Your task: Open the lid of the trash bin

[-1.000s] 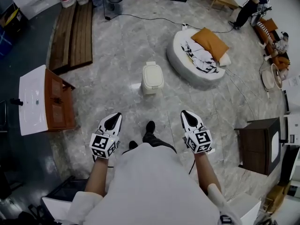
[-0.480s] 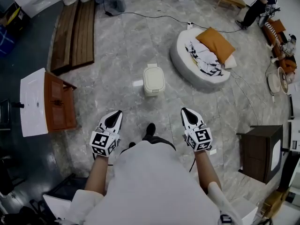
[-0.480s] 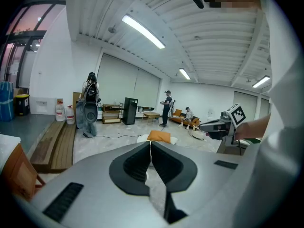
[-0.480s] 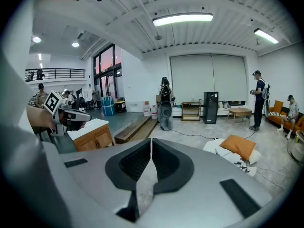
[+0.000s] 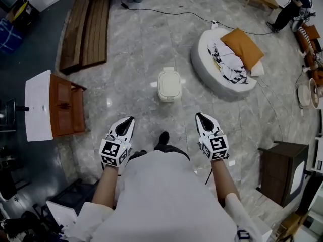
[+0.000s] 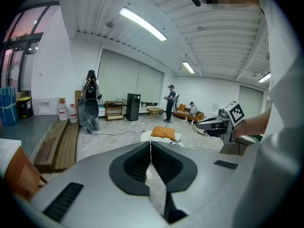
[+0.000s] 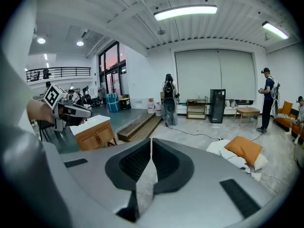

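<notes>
A small cream trash bin (image 5: pixel 169 84) stands on the marble floor ahead of me with its lid down. My left gripper (image 5: pixel 128 120) is held at waist height, well short of the bin and to its left, jaws shut and empty. My right gripper (image 5: pixel 199 116) is level with it on the other side, also shut with nothing held. In the left gripper view the jaw tips (image 6: pixel 150 143) meet, and in the right gripper view the tips (image 7: pixel 151 139) meet too. Neither gripper view shows the bin.
A wooden cabinet with a white top (image 5: pixel 50 105) stands at the left. A round white bed with an orange cushion (image 5: pixel 229 59) lies at the right, a dark cabinet (image 5: pixel 280 170) nearer. Planks (image 5: pixel 86 29) lie far left. A person (image 5: pixel 292 6) stands far right.
The view has shifted: the bin and the round bed have drifted slightly right and nearer in the head view. Both grippers keep their pose, shut.
</notes>
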`<state>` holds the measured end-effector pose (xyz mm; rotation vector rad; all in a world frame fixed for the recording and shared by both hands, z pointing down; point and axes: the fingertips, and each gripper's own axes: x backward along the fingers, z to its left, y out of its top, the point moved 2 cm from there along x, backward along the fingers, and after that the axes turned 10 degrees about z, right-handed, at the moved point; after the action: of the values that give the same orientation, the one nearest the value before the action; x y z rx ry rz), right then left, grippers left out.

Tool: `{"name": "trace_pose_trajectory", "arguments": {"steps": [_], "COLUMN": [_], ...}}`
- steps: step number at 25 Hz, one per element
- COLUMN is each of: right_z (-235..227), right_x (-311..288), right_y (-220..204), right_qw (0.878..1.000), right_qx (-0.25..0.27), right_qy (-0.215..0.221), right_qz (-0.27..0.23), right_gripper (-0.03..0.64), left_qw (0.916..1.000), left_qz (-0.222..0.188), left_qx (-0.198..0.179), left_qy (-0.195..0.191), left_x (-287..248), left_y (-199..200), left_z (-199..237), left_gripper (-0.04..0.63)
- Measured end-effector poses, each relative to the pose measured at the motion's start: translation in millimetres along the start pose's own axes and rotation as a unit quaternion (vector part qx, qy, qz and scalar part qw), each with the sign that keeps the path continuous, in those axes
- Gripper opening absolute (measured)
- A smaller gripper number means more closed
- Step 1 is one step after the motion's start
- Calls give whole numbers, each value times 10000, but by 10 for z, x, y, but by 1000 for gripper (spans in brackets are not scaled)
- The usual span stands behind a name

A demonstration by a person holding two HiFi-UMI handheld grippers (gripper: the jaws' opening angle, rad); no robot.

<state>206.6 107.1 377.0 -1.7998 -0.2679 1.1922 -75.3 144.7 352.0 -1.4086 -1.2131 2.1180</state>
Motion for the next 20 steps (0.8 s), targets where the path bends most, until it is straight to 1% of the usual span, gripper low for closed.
{"name": "trace_pose_trajectory", "arguments": {"steps": [9, 14, 20], "right_z": [-322, -369, -344], "right_x": [-88, -133, -233], "right_y": [0, -46, -66], "right_qw": [9999, 9998, 9995], "right_qx": [-97, -141, -224], "right_qy": [13, -19, -143], "right_qz": [64, 130, 191], "right_gripper": [34, 34, 34], "left_qw": [9998, 9997, 9996], "left_qz": [176, 255, 253], "left_qx": [-24, -57, -79], "left_qy": [37, 5, -79], "left_x": [-246, -332, -416], "left_y": [100, 110, 142], "left_z": [-84, -42, 100], "left_gripper": [18, 18, 18]}}
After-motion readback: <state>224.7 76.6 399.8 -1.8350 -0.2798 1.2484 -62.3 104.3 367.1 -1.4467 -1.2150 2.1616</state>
